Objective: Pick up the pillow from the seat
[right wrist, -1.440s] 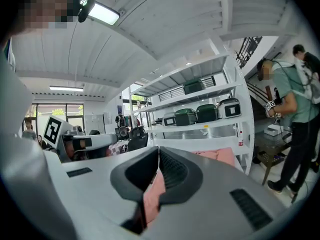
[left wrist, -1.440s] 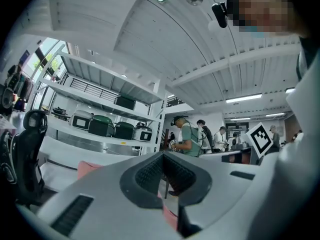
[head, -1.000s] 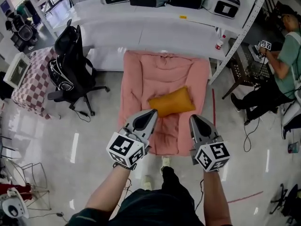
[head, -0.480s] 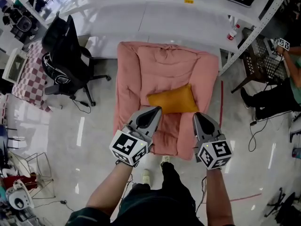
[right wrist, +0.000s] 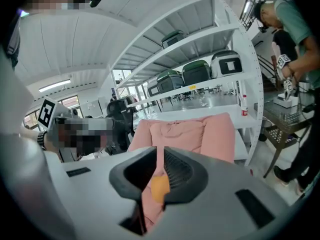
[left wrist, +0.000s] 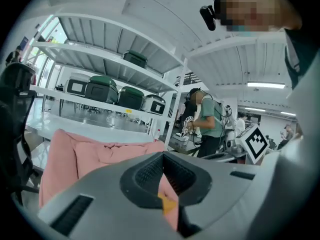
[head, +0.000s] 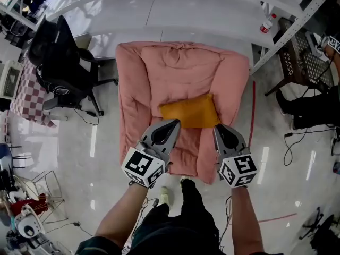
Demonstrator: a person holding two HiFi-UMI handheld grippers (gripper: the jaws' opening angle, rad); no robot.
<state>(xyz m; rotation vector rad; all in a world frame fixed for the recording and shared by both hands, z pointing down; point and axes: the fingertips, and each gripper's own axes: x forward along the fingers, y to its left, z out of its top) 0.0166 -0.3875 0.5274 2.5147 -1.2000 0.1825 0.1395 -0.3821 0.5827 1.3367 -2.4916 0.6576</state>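
An orange pillow (head: 188,112) lies across the seat of a pink padded armchair (head: 180,68). Both grippers hover over the seat's front edge, just short of the pillow. My left gripper (head: 171,123) is shut and empty and points at the pillow's left end. My right gripper (head: 218,127) is also shut and empty, close to the pillow's right end. In the left gripper view, only an orange sliver of the pillow (left wrist: 166,203) shows through the slit between the jaws. In the right gripper view, the pillow (right wrist: 159,188) shows the same way, with the armchair (right wrist: 200,131) behind it.
A black office chair (head: 58,62) stands left of the armchair. A long white counter (head: 175,15) runs behind it, with a bottle (head: 267,24) at its right end beside a white shelf post (head: 289,31). A person's legs (head: 313,105) are at the far right. Cables trail on the floor.
Both grippers have moved forward and down toward the armchair, which now looks larger and nearer. Their tips have come closer to the pillow. The jaws stay together.
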